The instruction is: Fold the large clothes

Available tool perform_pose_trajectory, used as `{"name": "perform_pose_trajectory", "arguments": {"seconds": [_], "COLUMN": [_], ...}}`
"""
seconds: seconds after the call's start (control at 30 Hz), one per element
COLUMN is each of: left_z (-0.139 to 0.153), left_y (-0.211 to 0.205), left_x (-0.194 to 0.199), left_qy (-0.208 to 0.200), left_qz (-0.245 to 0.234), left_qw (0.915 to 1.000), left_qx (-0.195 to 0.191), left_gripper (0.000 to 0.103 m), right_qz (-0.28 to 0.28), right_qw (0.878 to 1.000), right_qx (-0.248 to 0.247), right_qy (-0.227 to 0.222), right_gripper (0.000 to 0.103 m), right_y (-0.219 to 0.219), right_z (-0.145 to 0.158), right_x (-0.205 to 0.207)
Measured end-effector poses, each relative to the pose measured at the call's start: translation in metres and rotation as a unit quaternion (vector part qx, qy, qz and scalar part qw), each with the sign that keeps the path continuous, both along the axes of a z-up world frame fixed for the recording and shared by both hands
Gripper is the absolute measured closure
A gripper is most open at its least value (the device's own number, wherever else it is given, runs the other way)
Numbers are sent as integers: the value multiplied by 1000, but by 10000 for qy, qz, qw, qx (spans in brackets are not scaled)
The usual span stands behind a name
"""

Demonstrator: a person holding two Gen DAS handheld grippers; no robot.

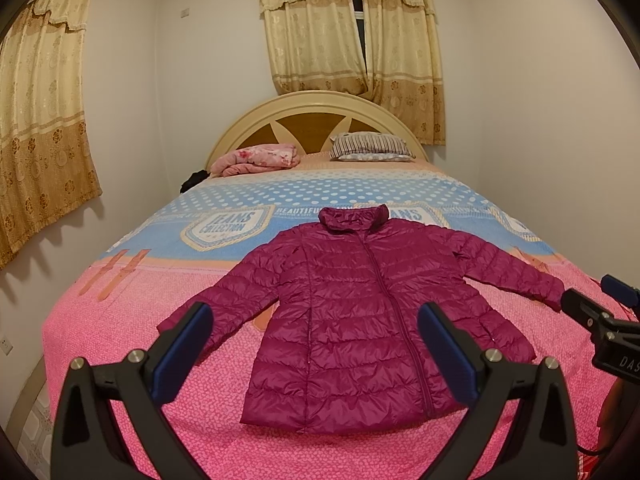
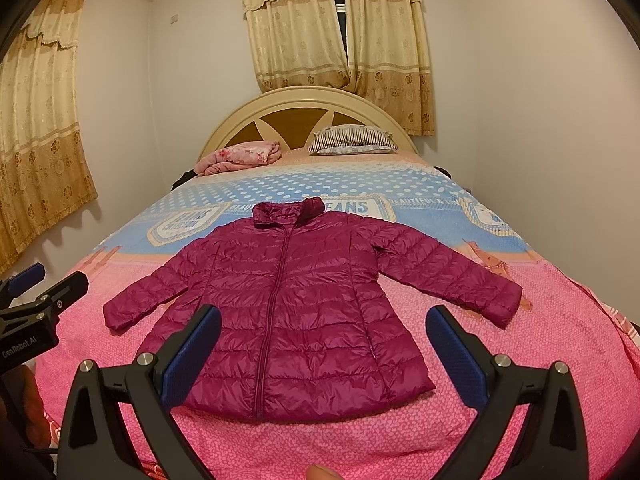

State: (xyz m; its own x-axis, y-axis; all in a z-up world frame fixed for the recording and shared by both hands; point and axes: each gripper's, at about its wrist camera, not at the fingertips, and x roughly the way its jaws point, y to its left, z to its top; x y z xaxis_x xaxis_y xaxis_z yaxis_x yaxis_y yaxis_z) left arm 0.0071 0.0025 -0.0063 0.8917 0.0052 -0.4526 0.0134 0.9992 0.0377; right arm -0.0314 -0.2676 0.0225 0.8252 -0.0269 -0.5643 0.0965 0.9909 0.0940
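Blue-padded fingers (image 1: 192, 352) of both grippers spread wide, holding nothing.

I log the jacket (image 1: 352, 320) as glossy magenta, quilted in horizontal bands. Bedspread (image 1: 140, 340): pink speckle below, blue with white dots above. Pillow (image 1: 370, 146): dark and white stripes. Folded blanket (image 1: 258, 159): pink floral. Curtains (image 1: 352, 28): cream and gold floral. Gripper pads (image 1: 446, 350): blue.

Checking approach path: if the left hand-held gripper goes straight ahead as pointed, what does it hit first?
Probably the magenta puffer jacket, lying flat on the bed; the open left hand-held gripper frames its lower body. Depth is unclear.
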Motion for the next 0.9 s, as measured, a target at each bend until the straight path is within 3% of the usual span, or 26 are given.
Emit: {"name": "perform_pose_trajectory", "arguments": {"seconds": [0.9], "left_z": [-4], "left_y": [5], "left_x": [5], "left_qy": [88], "left_qz": [-34], "left_qw": [10000], "left_qx": [-13], "left_gripper": [0], "right_qz": [33], "right_qw": [10000], "right_qx": [18], "right_qy": [73], "right_gripper": [1], "right_y": [1], "right_z": [-7], "right_x": [7]}}
